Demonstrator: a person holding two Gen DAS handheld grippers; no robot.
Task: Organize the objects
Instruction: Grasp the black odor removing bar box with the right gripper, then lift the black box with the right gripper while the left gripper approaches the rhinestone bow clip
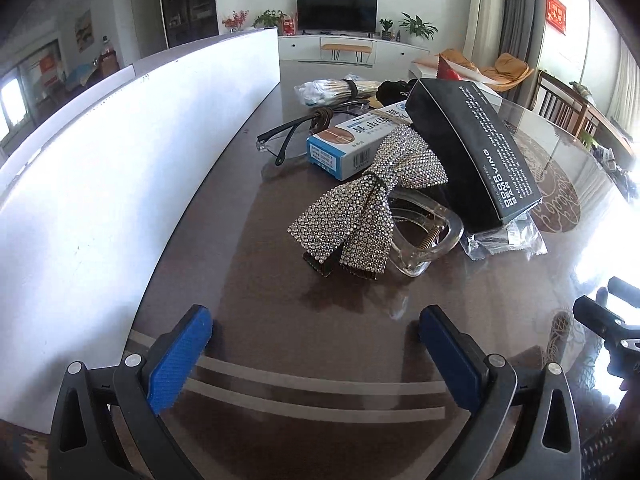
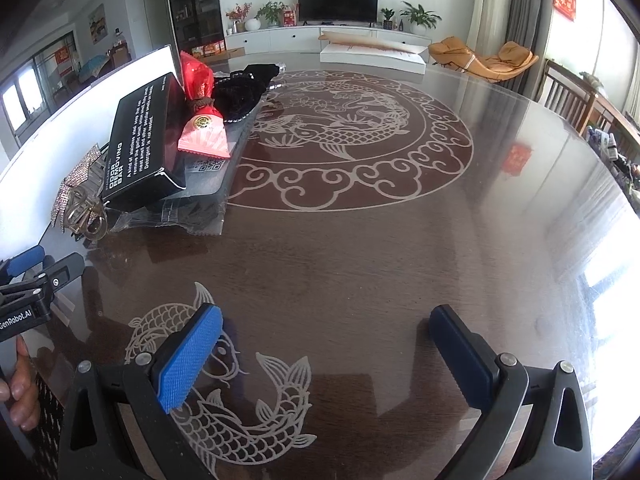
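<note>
A rhinestone bow clip (image 1: 362,204) was seen draped over a clear claw clip (image 1: 430,236), beside a tilted black box (image 1: 466,148) and a blue-white carton (image 1: 352,142), all heaped together.

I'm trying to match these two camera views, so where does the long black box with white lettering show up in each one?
Left wrist: black box, right of centre, leaning over the rhinestone bow.
Right wrist: black box, left side, propped on a clear packet.
Shared landmark: the television against the far wall.
</note>
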